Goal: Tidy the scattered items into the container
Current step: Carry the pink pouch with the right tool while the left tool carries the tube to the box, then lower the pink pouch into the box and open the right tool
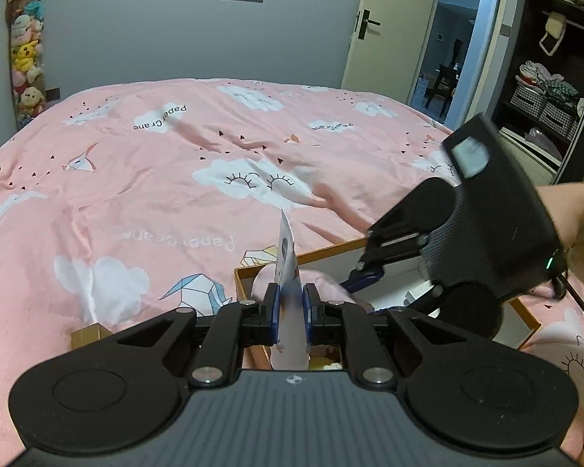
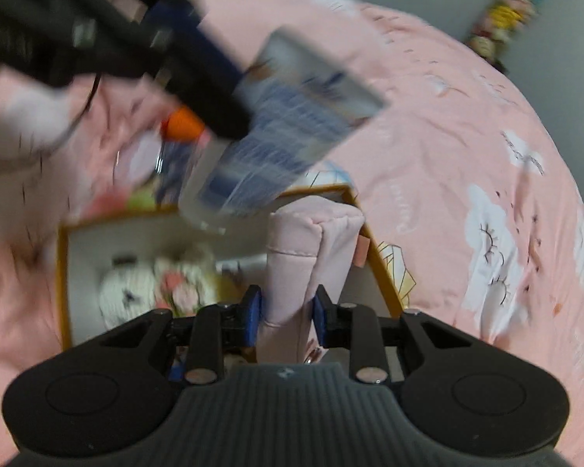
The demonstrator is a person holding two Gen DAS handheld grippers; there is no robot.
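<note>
My left gripper [image 1: 291, 292] is shut on a white tube with blue print [image 1: 286, 249], seen edge-on and standing up between the blue pads. It hangs over the near corner of an orange-rimmed box [image 1: 331, 251] on the pink bed. In the right wrist view the tube [image 2: 292, 128] and left gripper [image 2: 214, 89] are blurred at the upper left. My right gripper [image 2: 286, 307] is shut on a pink fabric pouch [image 2: 311, 241], above the box [image 2: 62, 272]. A white knitted toy with flowers [image 2: 136, 288] lies inside. In the left wrist view the right gripper [image 1: 373, 284] points down into the box.
An orange-capped item [image 2: 183, 124] lies on the pink quilt [image 1: 175, 194] beyond the box. A small gold box [image 1: 87, 334] sits left of my left gripper. Stuffed toys [image 1: 25, 58] hang on the left wall. An open door [image 1: 389, 27] and wardrobe shelves [image 1: 545, 97] stand at the right.
</note>
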